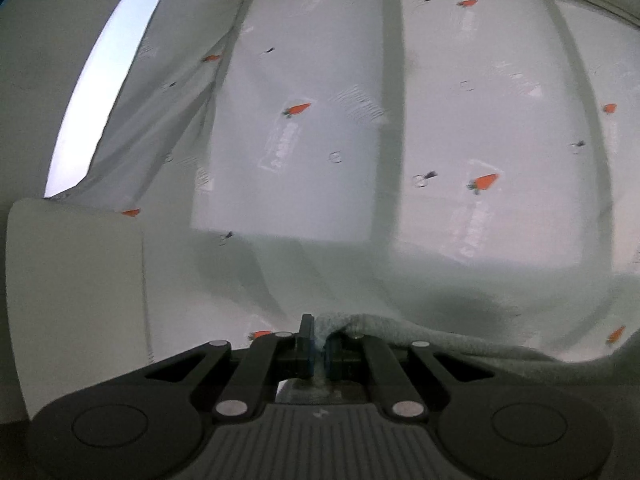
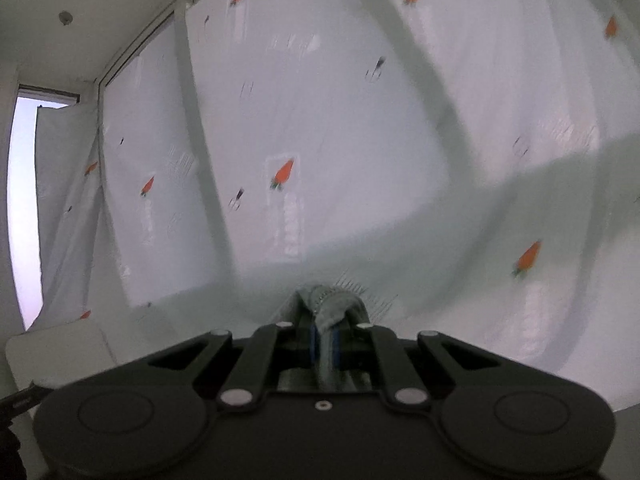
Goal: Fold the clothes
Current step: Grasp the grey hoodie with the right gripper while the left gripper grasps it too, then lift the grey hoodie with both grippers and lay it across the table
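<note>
Left gripper (image 1: 318,346): jaws drawn nearly together, pinching a thick grey-green knit edge of the garment (image 1: 460,346), which trails off to its right. Right gripper (image 2: 325,342): jaws likewise nearly together, a bunched wad of the same cloth standing up between them. Both cameras tilt upward; no bench or bed shows below, so the garment appears held aloft between the two grips; how it hangs below is out of view. Judgement: a lift-and-spread step, cloth raised by two points, fitting either squaring it before a fold or carrying a fold over. Next move calls for steady, matched tension on both grips. Beyond: a pale carrot-print curtain (image 1: 320,140) over the window frame, a strip of daylight (image 1: 108,80) at its left edge
</note>
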### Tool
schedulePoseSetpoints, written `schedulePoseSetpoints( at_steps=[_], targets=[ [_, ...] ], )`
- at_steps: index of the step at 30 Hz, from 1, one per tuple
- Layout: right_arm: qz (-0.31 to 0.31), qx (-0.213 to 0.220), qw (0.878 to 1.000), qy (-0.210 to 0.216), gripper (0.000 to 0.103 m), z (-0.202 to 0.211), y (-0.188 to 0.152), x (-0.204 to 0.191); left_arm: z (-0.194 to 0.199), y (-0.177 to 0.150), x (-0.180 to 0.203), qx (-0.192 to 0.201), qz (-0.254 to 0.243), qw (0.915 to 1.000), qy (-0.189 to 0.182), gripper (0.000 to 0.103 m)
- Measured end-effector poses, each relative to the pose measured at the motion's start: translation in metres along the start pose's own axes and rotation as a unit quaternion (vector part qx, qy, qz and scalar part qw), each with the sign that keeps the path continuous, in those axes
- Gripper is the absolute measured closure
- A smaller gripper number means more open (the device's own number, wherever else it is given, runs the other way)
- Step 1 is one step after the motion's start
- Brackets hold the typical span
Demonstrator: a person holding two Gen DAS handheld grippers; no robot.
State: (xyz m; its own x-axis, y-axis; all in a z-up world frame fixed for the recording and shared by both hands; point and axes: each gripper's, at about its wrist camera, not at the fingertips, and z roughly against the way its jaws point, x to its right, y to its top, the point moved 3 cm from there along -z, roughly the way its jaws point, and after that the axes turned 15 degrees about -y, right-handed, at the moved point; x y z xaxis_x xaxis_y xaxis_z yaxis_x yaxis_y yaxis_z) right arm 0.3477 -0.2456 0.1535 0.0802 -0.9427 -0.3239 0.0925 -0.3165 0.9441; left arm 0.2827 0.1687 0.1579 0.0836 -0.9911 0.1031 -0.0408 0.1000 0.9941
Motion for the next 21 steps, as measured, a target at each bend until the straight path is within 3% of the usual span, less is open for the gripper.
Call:
schedulePoseSetpoints(
  at_steps=[3,4,6,7,11,13,16,21],
  targets=[
    [-0.003,-0.040,0.999,0.023,0.094,-0.051,-0.024,-0.015,-0.034,-0.011,-0.033,-0.025,0.007,0.9994,0.022,0.097],
    [-0.008,-0.058,0.998,0.028,0.090,-0.071,-0.036,-0.020,-0.048,-0.017,-0.045,-0.037,0.009,0.9988,0.031,0.097],
    [-0.005,-0.128,0.991,0.022,0.073,-0.126,-0.073,-0.030,-0.084,-0.043,-0.071,-0.093,0.021,0.9941,0.052,0.089],
    [0.007,-0.161,0.987,0.003,0.059,-0.150,-0.094,-0.034,-0.102,-0.057,-0.084,-0.123,0.028,0.9900,0.062,0.086],
    [0.073,-0.230,0.969,-0.060,0.051,-0.187,-0.169,-0.038,-0.105,-0.124,-0.078,-0.218,0.072,0.9724,0.040,0.072],
    [0.077,-0.253,0.961,-0.075,0.045,-0.182,-0.198,-0.023,-0.104,-0.158,-0.073,-0.264,0.094,0.9597,0.026,0.065],
    [0.113,-0.277,0.950,-0.089,0.045,-0.161,-0.227,-0.008,-0.101,-0.209,-0.064,-0.330,0.127,0.9352,0.005,0.060],
    [0.178,-0.313,0.926,-0.112,0.044,-0.124,-0.274,0.017,-0.095,-0.289,-0.041,-0.434,0.178,0.8821,-0.039,0.051]
  ],
)
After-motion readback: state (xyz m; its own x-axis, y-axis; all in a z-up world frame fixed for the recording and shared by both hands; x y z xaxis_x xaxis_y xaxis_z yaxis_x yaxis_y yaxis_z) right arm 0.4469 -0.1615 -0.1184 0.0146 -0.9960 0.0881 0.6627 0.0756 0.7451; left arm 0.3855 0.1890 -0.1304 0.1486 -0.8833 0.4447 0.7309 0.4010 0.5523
